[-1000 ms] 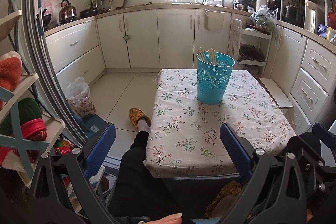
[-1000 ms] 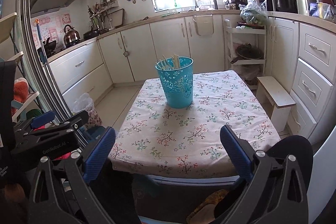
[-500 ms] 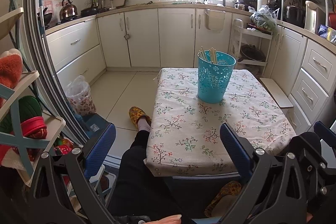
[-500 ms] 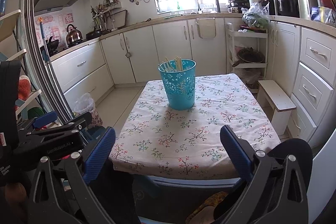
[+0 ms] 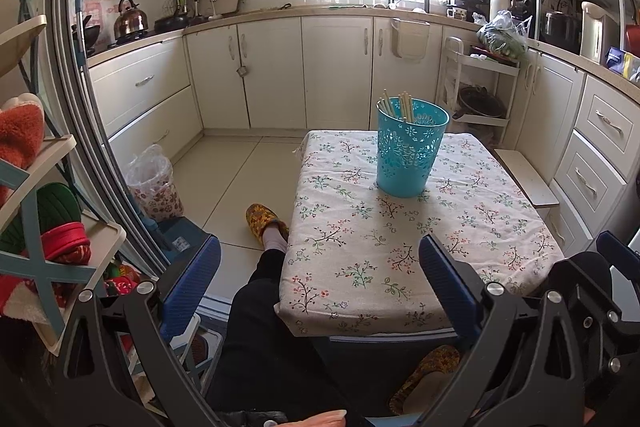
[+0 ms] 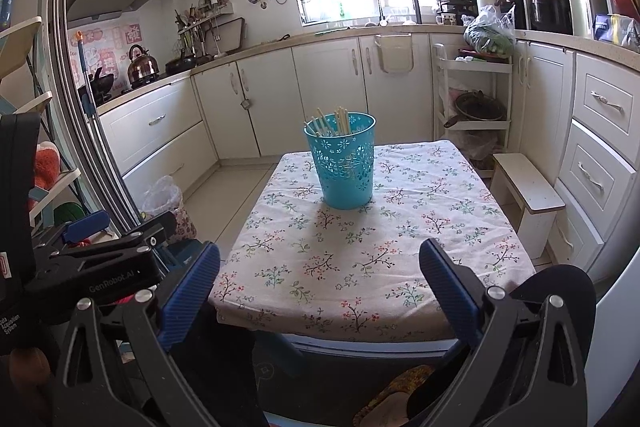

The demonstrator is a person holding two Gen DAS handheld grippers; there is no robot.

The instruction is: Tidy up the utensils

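A turquoise perforated holder (image 5: 410,151) stands upright on the far half of a small table with a floral cloth (image 5: 400,251). Several pale chopsticks (image 5: 402,105) stick out of it. The holder (image 6: 343,165) and chopsticks (image 6: 332,123) also show in the right wrist view. My left gripper (image 5: 320,279) is open and empty, held off the table's near left edge. My right gripper (image 6: 320,279) is open and empty, held before the table's near edge (image 6: 336,323). The left gripper's body (image 6: 100,267) shows at the left of the right wrist view.
My leg and a yellow slipper (image 5: 264,221) are left of the table. A white step stool (image 6: 528,195) stands at its right. A shelf rack (image 5: 36,227) with shoes is at far left. A bagged bin (image 5: 154,183) sits on the floor. Kitchen cabinets (image 5: 336,71) line the back.
Both cameras have tilted upward a little, so the table and holder sit lower in view. Both grippers stay open and empty.
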